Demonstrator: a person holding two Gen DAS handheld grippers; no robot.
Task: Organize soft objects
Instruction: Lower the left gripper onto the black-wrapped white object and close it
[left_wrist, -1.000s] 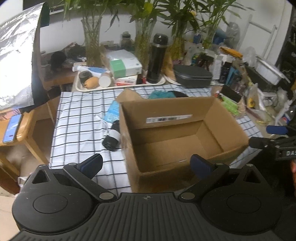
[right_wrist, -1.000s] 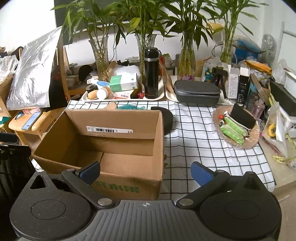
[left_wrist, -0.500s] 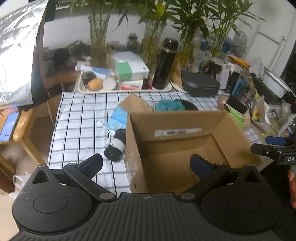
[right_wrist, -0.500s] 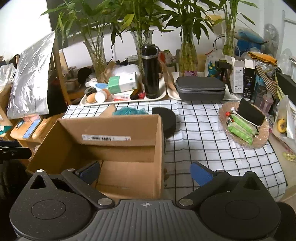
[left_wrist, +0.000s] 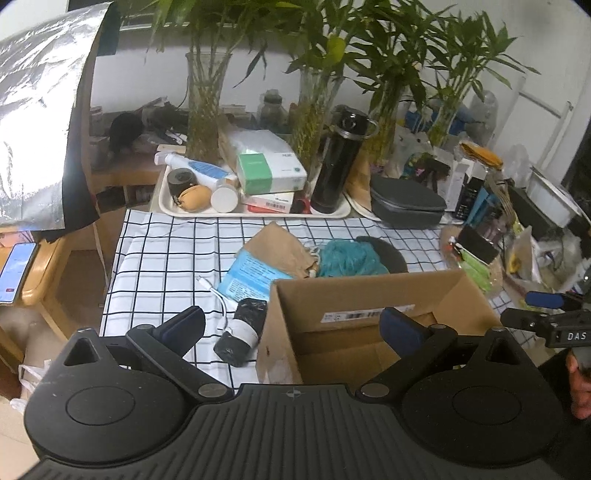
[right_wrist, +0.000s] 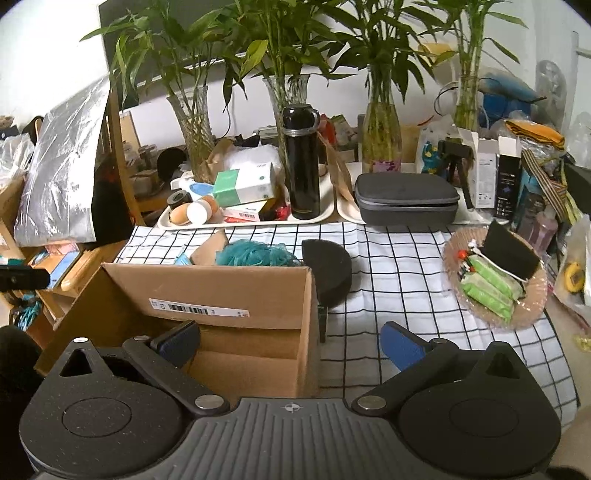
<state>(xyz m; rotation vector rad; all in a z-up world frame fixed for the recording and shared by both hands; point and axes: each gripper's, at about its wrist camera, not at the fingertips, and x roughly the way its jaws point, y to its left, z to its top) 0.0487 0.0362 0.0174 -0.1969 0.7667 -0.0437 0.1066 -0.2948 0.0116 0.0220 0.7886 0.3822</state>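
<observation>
A checked cloth (right_wrist: 399, 266) covers the table; its near edge is cut off by both gripper housings. On it stands an open cardboard box (left_wrist: 369, 295), the largest thing; its floor is mostly hidden behind the grippers, and nothing can be made out inside. In the right wrist view the box (right_wrist: 221, 291) blocks everything lying to its left.

Behind the box lies a teal mesh puff (left_wrist: 349, 258), touching a brown paper bag (left_wrist: 280, 247); from the right wrist view only the puff's top (right_wrist: 255, 253) shows above the box wall. A black half-round pad (right_wrist: 327, 269) sits just beside the box's far right corner, partly hidden by it. Left of the box lie a blue packet (left_wrist: 251, 280), a black roll with a white band (left_wrist: 242, 334) touching the box wall, and a thin white cable (left_wrist: 218, 299), part of which is hidden by the roll.

The left gripper (left_wrist: 291, 326) is spread wide and holds nothing, one finger over the cloth, the other over the box. The right gripper (right_wrist: 290, 341) is likewise spread and empty, straddling the box's right wall.

A woven plate (right_wrist: 532, 306) at the right carries green packets (right_wrist: 487, 286) and a black block; small items on it are too fine to identify.
</observation>
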